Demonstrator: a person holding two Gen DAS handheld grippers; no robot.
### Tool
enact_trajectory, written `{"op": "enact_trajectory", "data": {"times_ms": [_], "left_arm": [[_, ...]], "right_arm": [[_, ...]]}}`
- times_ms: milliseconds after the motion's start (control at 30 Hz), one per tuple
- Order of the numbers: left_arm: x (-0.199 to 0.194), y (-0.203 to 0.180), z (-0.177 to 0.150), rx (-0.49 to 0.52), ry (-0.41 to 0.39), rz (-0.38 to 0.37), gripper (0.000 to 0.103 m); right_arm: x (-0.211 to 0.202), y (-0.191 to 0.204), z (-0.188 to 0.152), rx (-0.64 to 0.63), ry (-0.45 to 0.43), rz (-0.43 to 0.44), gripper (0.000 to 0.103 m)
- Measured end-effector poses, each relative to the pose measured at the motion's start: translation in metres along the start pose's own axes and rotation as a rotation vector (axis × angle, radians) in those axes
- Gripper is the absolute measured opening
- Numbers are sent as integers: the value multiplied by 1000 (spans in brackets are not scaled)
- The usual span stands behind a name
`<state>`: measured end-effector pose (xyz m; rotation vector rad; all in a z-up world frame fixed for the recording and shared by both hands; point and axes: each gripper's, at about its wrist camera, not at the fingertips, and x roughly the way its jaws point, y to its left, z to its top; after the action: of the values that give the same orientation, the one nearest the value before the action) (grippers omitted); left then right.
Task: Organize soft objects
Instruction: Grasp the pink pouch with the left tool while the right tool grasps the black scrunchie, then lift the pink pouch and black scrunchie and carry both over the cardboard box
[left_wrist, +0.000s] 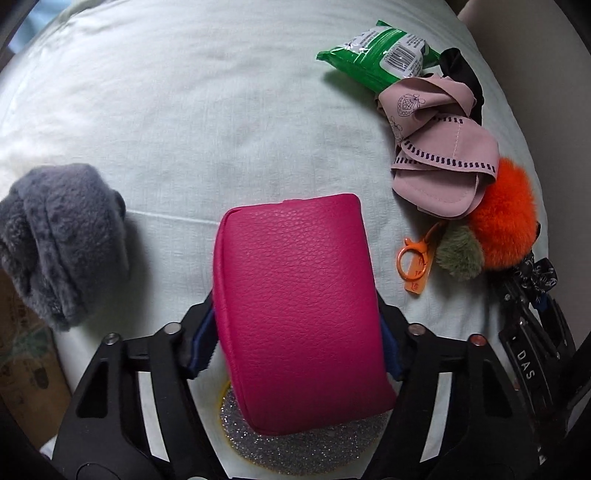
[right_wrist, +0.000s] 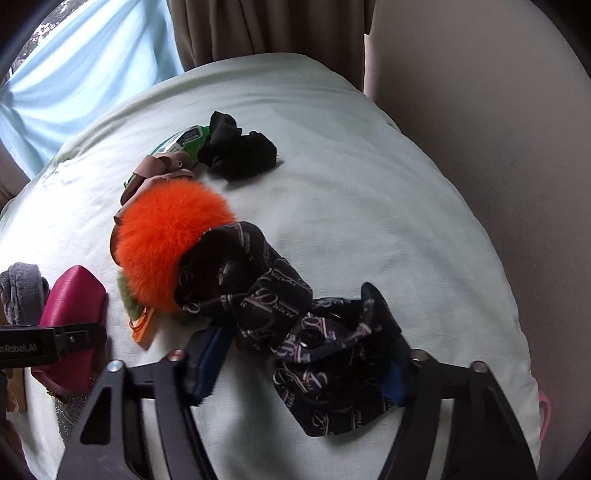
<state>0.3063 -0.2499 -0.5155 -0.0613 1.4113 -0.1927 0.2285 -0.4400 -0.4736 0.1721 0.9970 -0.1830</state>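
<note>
My left gripper (left_wrist: 297, 310) is shut on a hot-pink leather pouch (left_wrist: 299, 306), its blue pads against both long sides. The pouch lies over a silver glitter disc (left_wrist: 306, 446) on the white bedsheet (left_wrist: 184, 110). My right gripper (right_wrist: 295, 317) stands open around a black scarf with pale lettering (right_wrist: 280, 314). The scarf touches the left fingertip and drapes over the right one, with bare sheet showing beside the left pad. An orange pom-pom (right_wrist: 166, 236) lies against the scarf's far end.
A grey fluffy bundle (left_wrist: 62, 240) sits left of the pouch. On the right lie a green wipes pack (left_wrist: 376, 55), a pink cloth (left_wrist: 439, 147), a black cloth (right_wrist: 240, 151), an olive pom-pom (left_wrist: 460, 251) and an orange clip (left_wrist: 415, 258). A cardboard box (left_wrist: 22, 332) stands beside the bed, curtains (right_wrist: 266, 29) behind.
</note>
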Motion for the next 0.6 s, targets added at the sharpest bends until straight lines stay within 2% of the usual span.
{"op": "enact_trajectory", "data": {"times_ms": [100,167,300,600], "left_arm": [[-1,3,5,1,1,-14,58],[-3,7,4,2,-2,-28,56],[-9,14,5,8,-3,-34,50],[-47,18,-4,36,-35,-54,48]], "right_arm": [[-2,1,0,3,-7,5,46],[-3,4,0,-7,-10,-5,43],[-6,6,0,4,-7,-10,41],[-40,-6,-2,50,-34,-27,40]]}}
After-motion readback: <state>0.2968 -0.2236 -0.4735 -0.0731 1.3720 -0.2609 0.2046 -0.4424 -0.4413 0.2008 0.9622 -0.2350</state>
